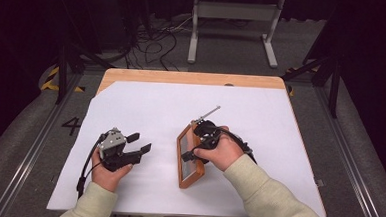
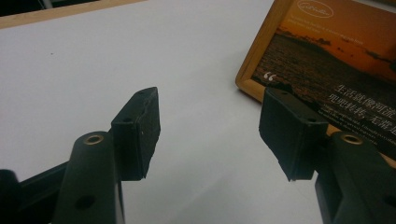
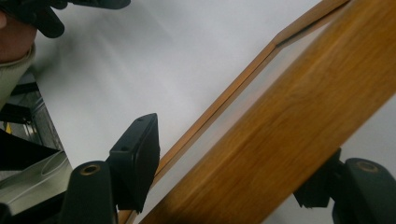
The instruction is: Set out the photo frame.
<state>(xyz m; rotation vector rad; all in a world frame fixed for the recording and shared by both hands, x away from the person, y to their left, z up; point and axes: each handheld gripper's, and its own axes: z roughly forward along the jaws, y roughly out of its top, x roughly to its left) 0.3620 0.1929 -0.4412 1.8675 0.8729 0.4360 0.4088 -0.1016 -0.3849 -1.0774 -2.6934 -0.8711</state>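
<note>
High view, item list.

1. Wooden picture frame: lies on the white sheet that covers the desk, right of centre and near the person's edge, long side running away from the person. The left claw view shows its face: a sunset print with white lettering inside a light wood border. Its picture side looks tipped toward the left hand, though how far it is raised I cannot tell.

2. Right claw: set over the frame's middle, hand above it. In the right claw view the wooden border runs slantwise between the two jaws, one jaw on each side of it. A gap shows beside the left pad; the other pad is mostly hidden behind the wood, so contact there cannot be confirmed. Jaws read as part-way in, not yet pressing. Straddling the narrow rail is probably meant to give a firm pinch for lifting or standing the frame up.

3. Left claw: well apart from the frame, on the bare sheet, jaws wide with nothing between them. It points toward the frame's near corner, likely parked ready to steady it.

4. Thin metal rod: juts from beyond the right hand, lying on the sheet; its purpose is unclear.
</note>
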